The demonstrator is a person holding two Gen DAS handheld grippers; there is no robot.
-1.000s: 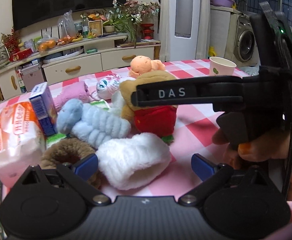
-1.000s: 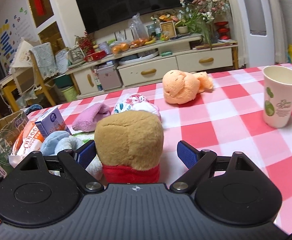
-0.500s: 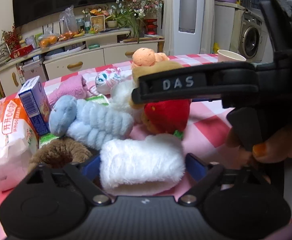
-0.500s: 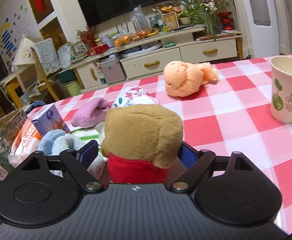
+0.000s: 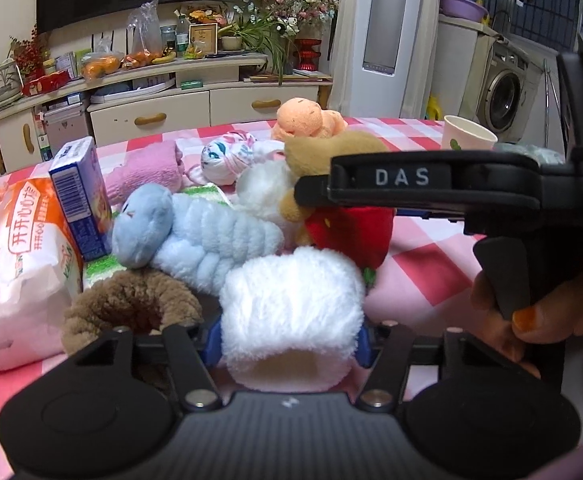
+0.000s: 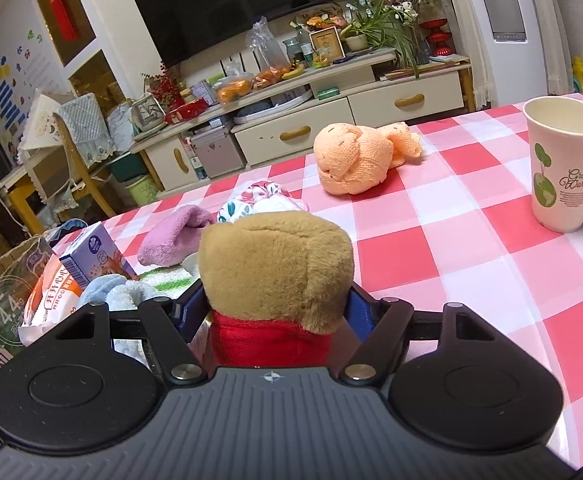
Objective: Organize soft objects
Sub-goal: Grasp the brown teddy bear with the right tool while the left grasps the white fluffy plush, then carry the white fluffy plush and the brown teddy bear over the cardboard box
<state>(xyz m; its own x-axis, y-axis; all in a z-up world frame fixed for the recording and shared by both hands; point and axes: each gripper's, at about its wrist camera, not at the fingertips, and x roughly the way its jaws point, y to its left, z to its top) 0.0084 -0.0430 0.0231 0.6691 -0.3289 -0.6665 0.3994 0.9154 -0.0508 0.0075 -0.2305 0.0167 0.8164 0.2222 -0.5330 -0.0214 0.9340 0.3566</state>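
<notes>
**Two grippers, each closed on a plush item over the checked table**

Two soft objects are held at once. Nearest the left wrist camera, the left gripper (image 5: 290,336) has its blue pads pressed into the sides of a fluffy white fleece cuff (image 5: 291,300), which bulges between them. Nearest the right wrist camera, the right gripper (image 6: 270,316) is clenched on a tan plush bear in a red shirt (image 6: 275,268), the pads set low on the head, at the collar.

Taking the bear as landmark: just to its left lie a pale blue ribbed plush toy (image 5: 195,232) and, nearer the left camera, a brown fuzzy ring (image 5: 131,304). Further left stand a blue and white carton (image 5: 79,200) and an orange and white tissue pack (image 5: 15,256). Behind the bear are a pink folded towel (image 6: 175,236) and a white printed cloth bundle (image 5: 227,156); beyond these, well apart, lies an orange knitted toy (image 6: 359,160). A white paper cup with green print (image 6: 563,164) stands far right of the bear on the red and white checked tablecloth (image 6: 471,248).

Handling, judged: both held items appear light, compressible and non-fragile. Loose pile may slip, so a hold across the body's middle, squeezing through to the firmer stuffing, seems safest. The neighbouring plush touches both pieces and may drag along.
</notes>
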